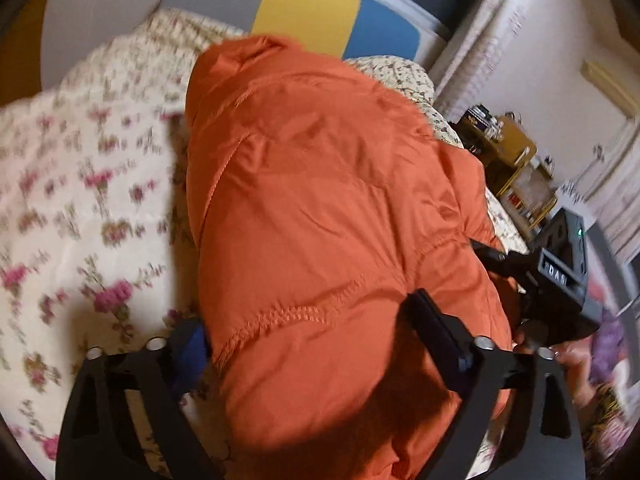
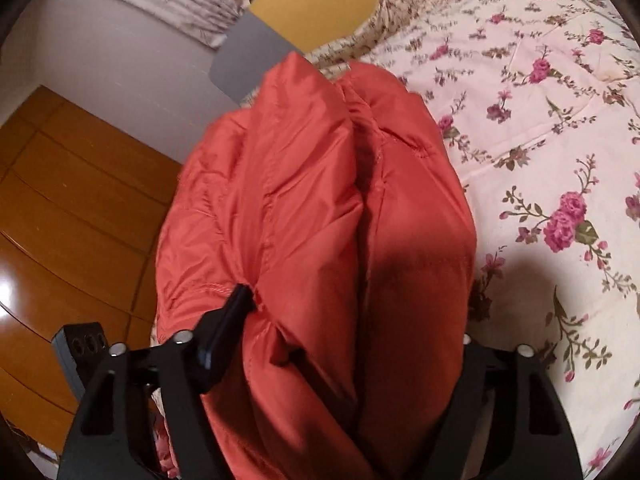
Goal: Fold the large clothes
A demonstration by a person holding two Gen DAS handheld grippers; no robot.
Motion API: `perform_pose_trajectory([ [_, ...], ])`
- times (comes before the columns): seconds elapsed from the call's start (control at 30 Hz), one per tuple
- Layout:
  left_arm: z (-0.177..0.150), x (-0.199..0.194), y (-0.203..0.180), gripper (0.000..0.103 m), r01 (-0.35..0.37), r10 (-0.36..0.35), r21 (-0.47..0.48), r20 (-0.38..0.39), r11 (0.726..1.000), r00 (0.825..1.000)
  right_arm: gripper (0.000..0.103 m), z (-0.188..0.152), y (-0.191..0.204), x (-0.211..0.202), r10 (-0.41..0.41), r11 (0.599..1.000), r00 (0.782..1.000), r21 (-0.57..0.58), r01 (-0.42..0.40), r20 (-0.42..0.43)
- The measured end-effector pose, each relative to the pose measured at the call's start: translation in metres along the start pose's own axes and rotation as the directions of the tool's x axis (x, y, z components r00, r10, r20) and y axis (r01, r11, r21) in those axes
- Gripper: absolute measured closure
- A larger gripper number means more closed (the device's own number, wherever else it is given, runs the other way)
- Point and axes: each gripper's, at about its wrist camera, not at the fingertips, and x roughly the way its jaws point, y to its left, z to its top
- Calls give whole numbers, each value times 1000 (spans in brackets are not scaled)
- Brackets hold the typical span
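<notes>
A puffy orange down jacket [image 1: 320, 200] lies bundled lengthwise on the flowered bedspread [image 1: 80, 200]. My left gripper [image 1: 308, 312] straddles its near end: the blue-padded left finger [image 1: 192, 344] touches one side and the right finger [image 1: 432, 320] lies against the other, with the bulk squeezed between them. In the right wrist view the jacket [image 2: 320, 220] shows a deep fold down its middle. My right gripper [image 2: 356, 312] clamps it. Its left finger [image 2: 236, 308] dents the fabric, and the jacket hides its right finger.
The bedspread [image 2: 540, 120] stretches wide to the right of the jacket. A headboard of grey, yellow and blue panels [image 1: 308, 12] stands behind. Wooden floor [image 2: 80, 220] lies off the bed's left edge. A cluttered yellow shelf [image 1: 516, 168] stands beside the bed. A hand [image 1: 572, 360] holds the right gripper's housing [image 1: 560, 276].
</notes>
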Motion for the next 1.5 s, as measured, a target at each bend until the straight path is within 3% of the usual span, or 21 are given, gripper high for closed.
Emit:
perform_pose_trajectory([
  [0.27, -8, -36, -13, 32, -68, 55, 101, 132, 993, 990, 41, -24, 26, -18, 44, 998, 994, -43, -40, 99],
  [0.57, -16, -81, 9, 37, -126, 100, 91, 246, 988, 964, 42, -40, 89, 3, 95, 985, 990, -154, -79, 104],
  [0.73, -25, -106, 33, 38, -162, 141, 56, 279, 985, 950, 42, -49, 120, 33, 128, 975, 988, -194, -110, 83],
  [0.93, -35, -139, 64, 40, -236, 216, 14, 352, 972, 911, 42, -60, 165, 76, 177, 955, 984, -249, -164, 30],
  [1.13, -46, -167, 112, 40, -291, 302, -87, 380, 953, 874, 42, -78, 213, 126, 198, 926, 979, -319, -200, -39],
  [1.23, -56, -173, 135, 40, -311, 335, -126, 374, 942, 865, 42, -89, 229, 147, 181, 913, 982, -359, -191, -60],
  [1.5, -82, -166, 169, 34, -316, 375, -216, 343, 924, 861, 34, -107, 235, 187, 88, 916, 994, -386, -108, -69],
])
